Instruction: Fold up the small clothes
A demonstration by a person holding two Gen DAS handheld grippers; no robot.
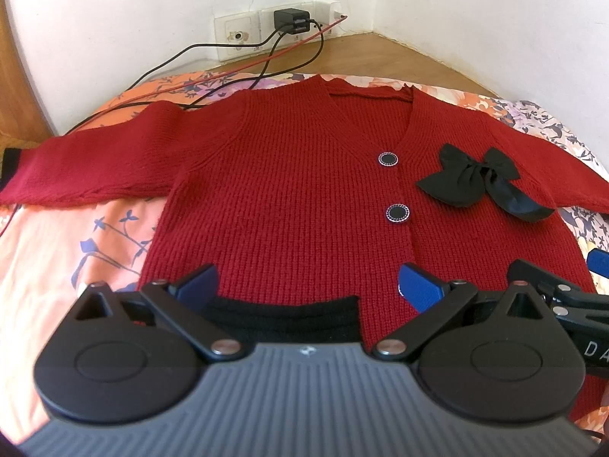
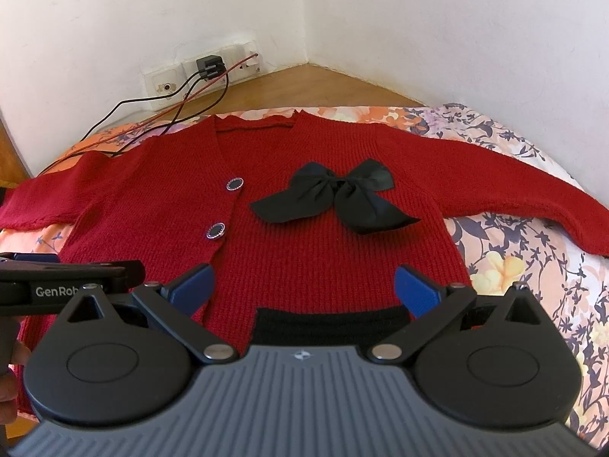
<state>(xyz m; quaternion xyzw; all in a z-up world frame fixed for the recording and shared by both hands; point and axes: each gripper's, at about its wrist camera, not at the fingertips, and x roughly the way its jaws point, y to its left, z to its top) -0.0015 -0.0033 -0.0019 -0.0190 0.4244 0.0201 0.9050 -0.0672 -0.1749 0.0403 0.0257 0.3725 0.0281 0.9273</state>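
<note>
A red knitted cardigan [image 1: 289, 190] lies flat and face up on a bed with a floral sheet [image 1: 49, 251], its neckline toward the far wall and both sleeves spread out to the left and right. Two round black buttons [image 1: 388, 158] run down its front, and a black bow [image 2: 335, 196] sits on the chest to the right of them. The black ribbed hem [image 1: 281, 316] is at the near edge, just in front of me.

My left gripper [image 1: 308, 282] hovers over the near left part of the hem, its blue fingers [image 1: 418, 285] spread wide and holding nothing. My right gripper [image 2: 304, 285] is close beside it over the near right part of the hem, fingers likewise apart and empty; whether either touches the knit I cannot tell.

Beyond the bed, a wooden ledge [image 2: 304, 83] runs along the white wall, where a black charger [image 1: 289, 21] is plugged into a row of sockets. Black and red cables [image 1: 243, 64] trail from there onto the far left of the sheet.
</note>
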